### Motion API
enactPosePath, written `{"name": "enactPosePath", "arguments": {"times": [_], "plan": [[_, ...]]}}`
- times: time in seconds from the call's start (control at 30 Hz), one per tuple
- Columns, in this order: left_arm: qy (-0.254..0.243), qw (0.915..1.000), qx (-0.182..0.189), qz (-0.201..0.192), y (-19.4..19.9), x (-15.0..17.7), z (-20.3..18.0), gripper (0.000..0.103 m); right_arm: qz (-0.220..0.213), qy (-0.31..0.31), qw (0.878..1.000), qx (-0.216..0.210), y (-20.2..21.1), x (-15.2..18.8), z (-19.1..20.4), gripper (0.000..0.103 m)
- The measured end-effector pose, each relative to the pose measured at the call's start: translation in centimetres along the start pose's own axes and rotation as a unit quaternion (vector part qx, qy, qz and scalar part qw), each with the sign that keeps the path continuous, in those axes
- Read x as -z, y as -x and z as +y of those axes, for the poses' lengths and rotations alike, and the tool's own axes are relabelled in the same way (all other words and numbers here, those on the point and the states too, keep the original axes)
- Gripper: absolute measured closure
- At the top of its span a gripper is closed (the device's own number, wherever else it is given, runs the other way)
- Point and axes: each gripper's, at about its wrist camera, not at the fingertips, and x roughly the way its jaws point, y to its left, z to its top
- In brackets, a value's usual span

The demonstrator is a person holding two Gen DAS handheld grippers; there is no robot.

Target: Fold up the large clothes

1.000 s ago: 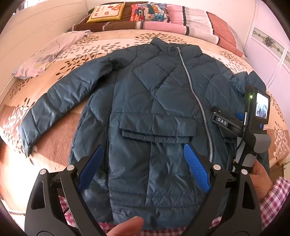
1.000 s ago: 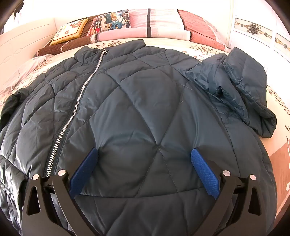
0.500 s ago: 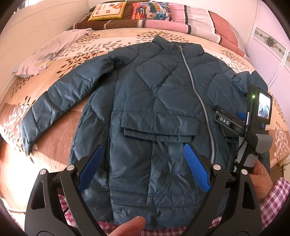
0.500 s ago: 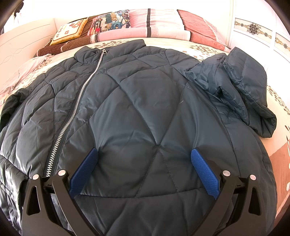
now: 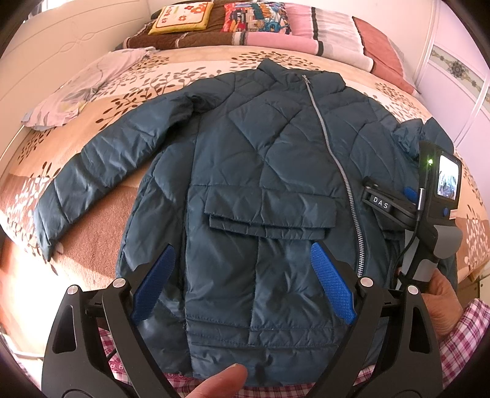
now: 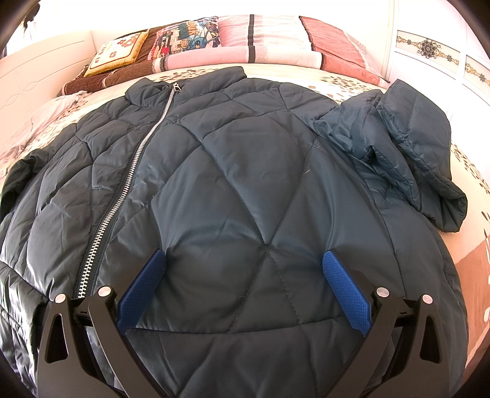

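A dark teal quilted jacket [image 5: 260, 159] lies zipped and face up on the bed, collar far, hem near me. Its left sleeve [image 5: 101, 165] stretches out flat toward the bed's left edge. Its right sleeve [image 6: 407, 153] is bunched and folded back at the right. My left gripper [image 5: 242, 275] hovers open over the lower front below the pocket flap [image 5: 269, 214], nothing between its blue pads. My right gripper [image 6: 245, 284] stands open low over the jacket's [image 6: 232, 183] right chest panel, and its body [image 5: 435, 208] shows at the right of the left wrist view, held by a hand.
The bed [image 5: 101, 223] has a beige leaf-print cover. Pillows and folded blankets [image 5: 245, 27] line the far end. A pale lilac cloth [image 5: 88, 88] lies at the far left. A white wardrobe [image 6: 444, 61] stands close on the right. A checked sleeve [image 5: 459, 346] is near me.
The left gripper has drawn back and up a little, so the jacket sits slightly lower and smaller in its view. The right gripper has stayed still. Both stay open.
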Motion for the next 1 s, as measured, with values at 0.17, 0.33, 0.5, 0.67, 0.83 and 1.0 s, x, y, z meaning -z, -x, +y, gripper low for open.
{"name": "enactPosePath", "arguments": {"times": [0.17, 0.33, 0.5, 0.67, 0.83, 1.0], "plan": [[0.0, 1.0, -0.001, 0.001, -0.15, 0.23, 0.2, 0.013, 0.0, 0.0, 1.0, 0.0, 0.0, 0.0, 0.0, 0.005], [-0.001, 1.0, -0.001, 0.003, -0.22, 0.42, 0.29, 0.013, 0.0, 0.0, 1.0, 0.0, 0.0, 0.0, 0.0, 0.005], [0.0, 1.0, -0.001, 0.003, -0.22, 0.4, 0.27, 0.013, 0.0, 0.0, 1.0, 0.0, -0.01, 0.0, 0.0, 0.005], [0.0, 1.0, -0.002, 0.006, -0.47, 0.55, 0.35, 0.013, 0.0, 0.0, 1.0, 0.0, -0.02, 0.01, 0.0, 0.005], [0.0, 1.0, -0.002, 0.006, -0.48, 0.48, 0.32, 0.013, 0.0, 0.0, 1.0, 0.0, -0.01, 0.01, 0.0, 0.005], [0.0, 1.0, -0.002, 0.007, -0.52, 0.48, 0.31, 0.013, 0.0, 0.0, 1.0, 0.0, -0.01, 0.01, -0.01, 0.005]]}}
